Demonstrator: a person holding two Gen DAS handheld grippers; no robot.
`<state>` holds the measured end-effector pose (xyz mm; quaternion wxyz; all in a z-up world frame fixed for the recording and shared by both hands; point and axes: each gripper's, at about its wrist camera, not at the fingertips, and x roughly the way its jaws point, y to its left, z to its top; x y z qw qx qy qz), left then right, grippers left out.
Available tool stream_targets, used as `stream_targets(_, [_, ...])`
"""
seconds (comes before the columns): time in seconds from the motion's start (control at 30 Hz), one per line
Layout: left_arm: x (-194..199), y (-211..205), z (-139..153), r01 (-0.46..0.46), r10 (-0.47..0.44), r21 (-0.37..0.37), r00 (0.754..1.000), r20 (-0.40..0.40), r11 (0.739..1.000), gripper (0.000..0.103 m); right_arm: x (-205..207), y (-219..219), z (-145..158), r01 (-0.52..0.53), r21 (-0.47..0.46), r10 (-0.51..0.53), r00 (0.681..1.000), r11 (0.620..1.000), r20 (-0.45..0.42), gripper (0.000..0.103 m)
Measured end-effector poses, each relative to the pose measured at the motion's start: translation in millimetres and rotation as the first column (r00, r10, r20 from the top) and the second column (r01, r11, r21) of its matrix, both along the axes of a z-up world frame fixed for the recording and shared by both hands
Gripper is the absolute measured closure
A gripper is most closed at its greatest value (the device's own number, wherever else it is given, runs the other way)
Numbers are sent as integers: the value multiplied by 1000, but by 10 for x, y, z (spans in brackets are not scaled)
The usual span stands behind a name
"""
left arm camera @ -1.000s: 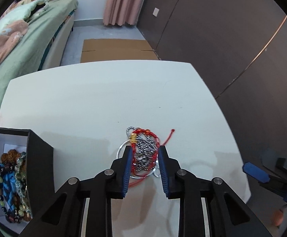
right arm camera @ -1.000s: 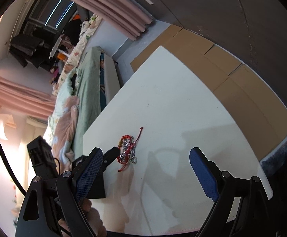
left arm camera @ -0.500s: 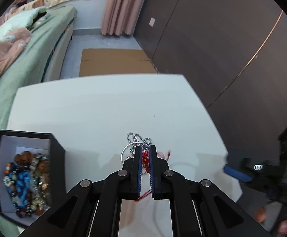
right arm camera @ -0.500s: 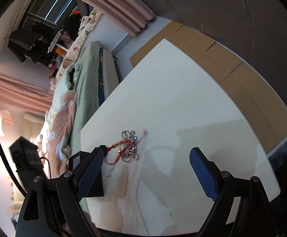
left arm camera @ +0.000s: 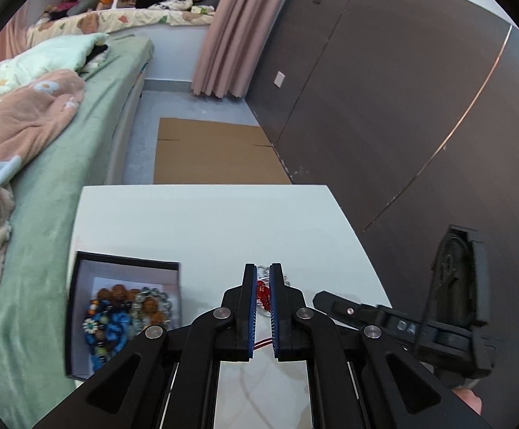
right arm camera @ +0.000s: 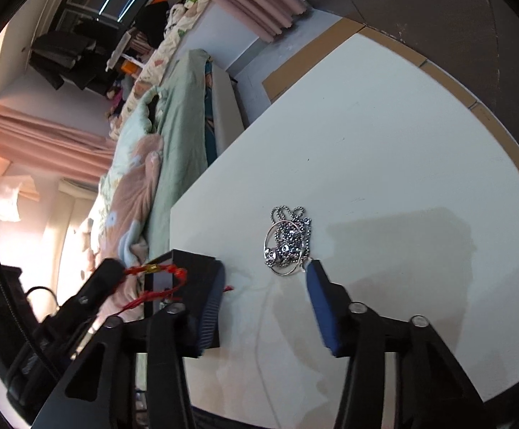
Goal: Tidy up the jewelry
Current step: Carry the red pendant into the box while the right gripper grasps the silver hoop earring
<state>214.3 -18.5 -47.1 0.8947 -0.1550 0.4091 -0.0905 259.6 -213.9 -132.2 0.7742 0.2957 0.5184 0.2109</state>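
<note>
two grippers are over the white table: the left gripper has its blue pads pinched tight on a red braided cord bracelet with a small gold bead, its loose red ends dangling in the air above the black jewelry box, which holds blue, brown and clear beaded strands. the right gripper has just been closing and stands half open with nothing between its fingers, its tips just short of the silver ball chain tangled through a thin silver hoop on the tabletop.
</note>
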Motion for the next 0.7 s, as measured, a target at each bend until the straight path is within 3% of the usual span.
stream_targets(0.1, [-35, 143, 16, -18, 18, -14, 1000, 5, 1000, 97, 43, 51, -40, 14, -25, -14, 1000, 1000, -11, 61])
stream_targets(0.33, [-81, 419, -14, -53, 53, -48, 999, 2, 997, 97, 168, 172, -210, 8, -113, -16, 998, 994, -68, 82])
stream_targets(0.57, [-96, 575, -103, -69, 68, -70, 998, -16, 995, 97, 221, 239, -267, 2, -184, -17, 997, 983, -77, 83])
stream_targets(0.7, [-129, 641, -84, -78, 77, -81, 997, -13, 994, 97, 255, 309, -330, -11, -222, -10, 996, 975, -92, 95])
